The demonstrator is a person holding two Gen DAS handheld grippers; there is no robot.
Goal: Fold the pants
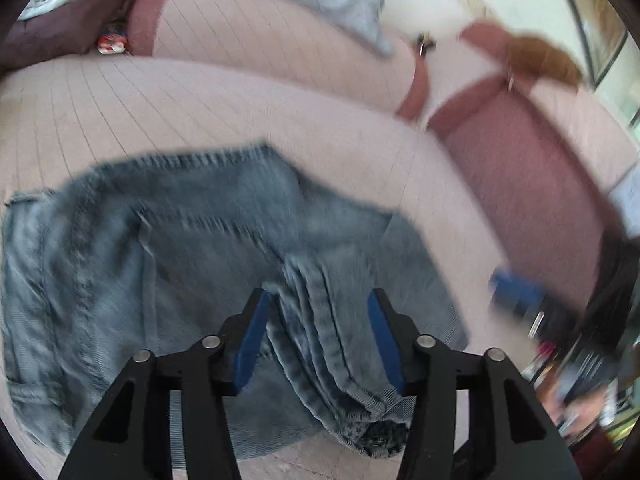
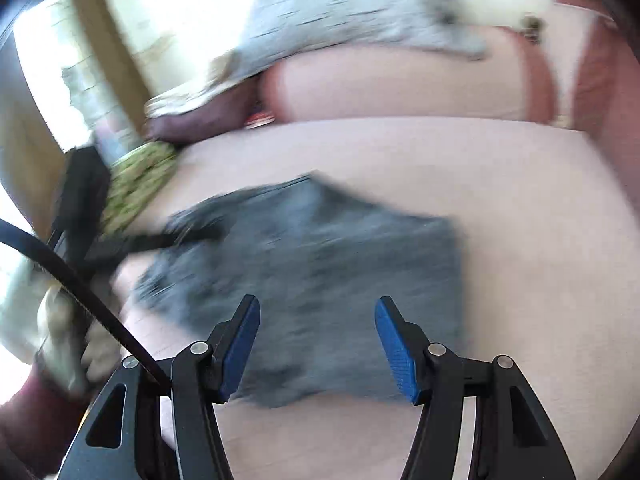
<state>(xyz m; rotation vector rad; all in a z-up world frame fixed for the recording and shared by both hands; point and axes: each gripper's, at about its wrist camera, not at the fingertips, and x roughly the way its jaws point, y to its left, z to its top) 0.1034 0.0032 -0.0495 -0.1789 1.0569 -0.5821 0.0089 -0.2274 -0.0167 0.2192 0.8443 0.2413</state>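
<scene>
The jeans (image 1: 192, 248) lie on the pale pink seat cushion (image 1: 200, 108) of a sofa, already gathered into a compact, roughly rectangular bundle. Both views are motion-blurred, so seam detail is uncertain.

Left tongs (image 1: 318, 300): jaws stand apart, blue pads clear of cloth on both sides. A ridge of bunched denim runs between them, from just ahead of the tips back toward the camera, ending in a rumpled hem at the near edge of the cushion. Nothing is pinched. Most of the bundle lies ahead and to the left of these tongs in this view.

Right tongs (image 2: 318, 304): jaws also apart, with nothing gripped. In the right wrist view the jeans (image 2: 320, 280) sit directly ahead of and beneath the tips, the bundle's near edge passing under the gap between the pads. The far edge slants up toward the backrest (image 2: 400, 84), with a grey pillow (image 2: 340, 8) behind it.

Long axis: judged to run across the right wrist view, left to right, though blur makes this tentative.

The other tool, dark, shows at the left edge of the right wrist view, at the bundle's left end, with a hand (image 2: 64, 344) below it.

Judgement: both tongs hang over the near edge, one toward each end. The left pair straddles the loose ridge, so it seems better placed for the next pinch.
</scene>
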